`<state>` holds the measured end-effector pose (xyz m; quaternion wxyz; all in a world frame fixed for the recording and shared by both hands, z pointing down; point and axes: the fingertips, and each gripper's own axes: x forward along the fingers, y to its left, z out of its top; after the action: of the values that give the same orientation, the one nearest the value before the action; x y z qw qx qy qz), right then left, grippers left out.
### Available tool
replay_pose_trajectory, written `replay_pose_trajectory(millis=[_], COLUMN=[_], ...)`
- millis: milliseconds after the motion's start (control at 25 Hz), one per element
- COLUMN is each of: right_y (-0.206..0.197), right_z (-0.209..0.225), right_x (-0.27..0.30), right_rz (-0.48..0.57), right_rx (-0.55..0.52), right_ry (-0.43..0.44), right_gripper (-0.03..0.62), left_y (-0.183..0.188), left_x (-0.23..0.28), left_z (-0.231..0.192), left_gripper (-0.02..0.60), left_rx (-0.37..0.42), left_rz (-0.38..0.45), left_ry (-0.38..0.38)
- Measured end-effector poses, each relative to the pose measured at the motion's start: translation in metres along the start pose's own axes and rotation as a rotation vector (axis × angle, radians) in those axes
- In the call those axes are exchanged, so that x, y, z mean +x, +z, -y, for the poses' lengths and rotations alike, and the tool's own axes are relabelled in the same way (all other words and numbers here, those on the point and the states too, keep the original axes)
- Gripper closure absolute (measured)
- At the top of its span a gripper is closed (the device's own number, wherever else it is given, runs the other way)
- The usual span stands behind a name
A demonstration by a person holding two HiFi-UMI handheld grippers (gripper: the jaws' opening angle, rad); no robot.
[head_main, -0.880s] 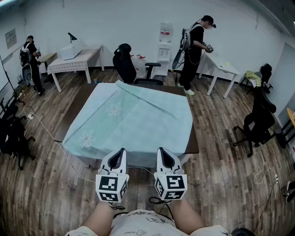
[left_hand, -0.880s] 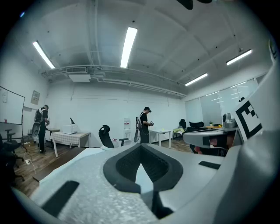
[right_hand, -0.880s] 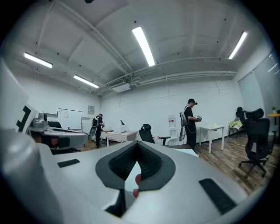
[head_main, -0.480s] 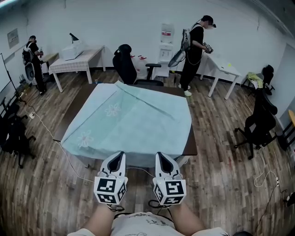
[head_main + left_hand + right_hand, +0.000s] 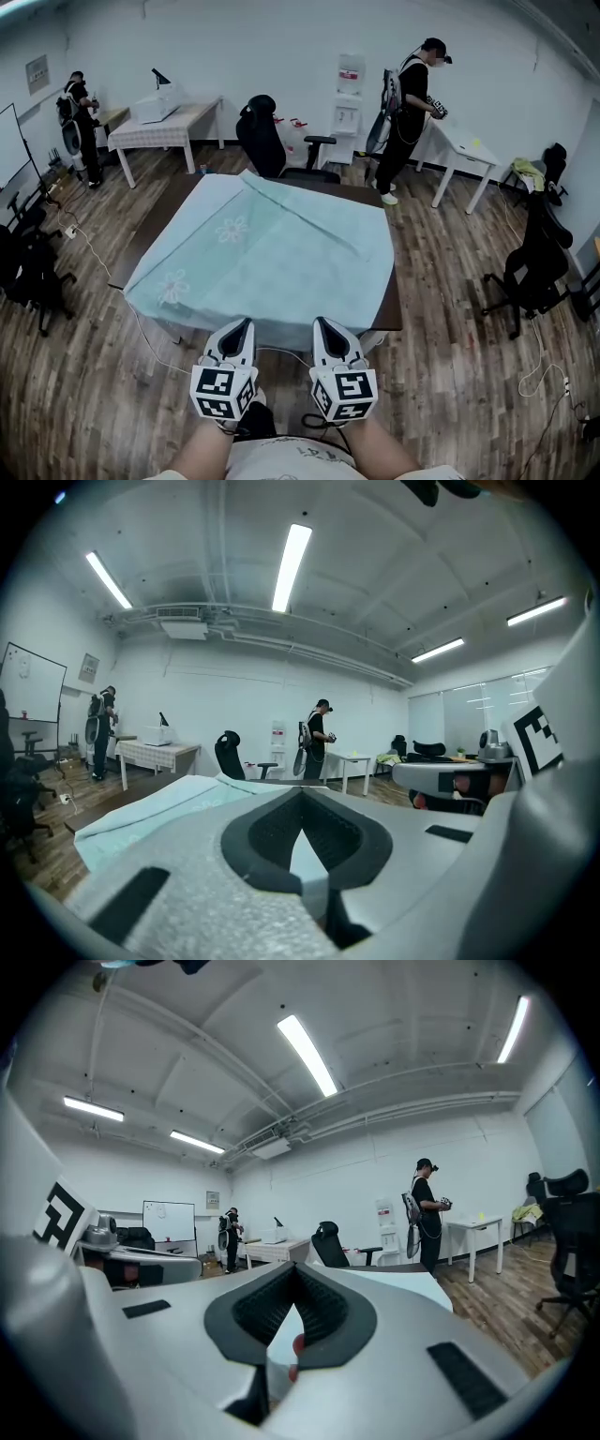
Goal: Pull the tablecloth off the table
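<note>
Tablecloth [image 5: 272, 248]: pale teal with flower prints, spread over the dark table [image 5: 395, 292] at mid-room. It sits skewed. Bare wood shows along the right edge and at the far-left corner, a crease runs across the far part, and the near hem hangs over the near edge.

Left gripper [image 5: 238, 326] and right gripper [image 5: 324, 324]: side by side, low in front of the person and pointing at the near hem. Both sets of jaws are closed together. Each gripper view shows only cloth and room beyond the pads, with nothing clamped. Whether the tips touch the hem cannot be told from the head view.

Step, as judged: approach. No grip has been taken and the pull has not begun.

Next move calls for parting the jaws, reaching to the hanging hem, and pinching one spot with each gripper, set well apart. Then comes a steady draw toward the person. The cloth looks light and should slide easily. It may bunch at the far crease.

Surface: nothing stands on the cloth.

Room:
- Wood floor [image 5: 450, 356], with a cable [image 5: 103, 272] trailing on the left.
- Black chair [image 5: 261, 136] at the table's far side.
- One person [image 5: 410, 108] standing far right by a white desk [image 5: 461, 141].
- Another person [image 5: 82, 117] far left near a second clothed table [image 5: 164, 127].
- More chairs [image 5: 534, 267] on the right.
</note>
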<state>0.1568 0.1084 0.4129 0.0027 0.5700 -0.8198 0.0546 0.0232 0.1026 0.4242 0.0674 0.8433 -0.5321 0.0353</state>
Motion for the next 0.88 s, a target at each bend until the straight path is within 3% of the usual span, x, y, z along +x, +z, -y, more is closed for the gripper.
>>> replay_pose_trajectory(millis=[400,880], right_y=[-0.012,-0.003], right_z=[0.013,0.03], right_x=[0.1,0.279], right_rz=[-0.029,-0.081], right_rx=[-0.019,-0.079], right_ry=[0.017,-0.032], right_gripper=[0.583,0.583], left_y=[-0.006,0.016], left_x=[0.083,0.227], left_z=[-0.06,-0.19], left_gripper=[0.572,0.572], left_rx=[-0.046,-0.071], left_rz=[-0.02,-0.059], left_ry=[-0.008,-0.03])
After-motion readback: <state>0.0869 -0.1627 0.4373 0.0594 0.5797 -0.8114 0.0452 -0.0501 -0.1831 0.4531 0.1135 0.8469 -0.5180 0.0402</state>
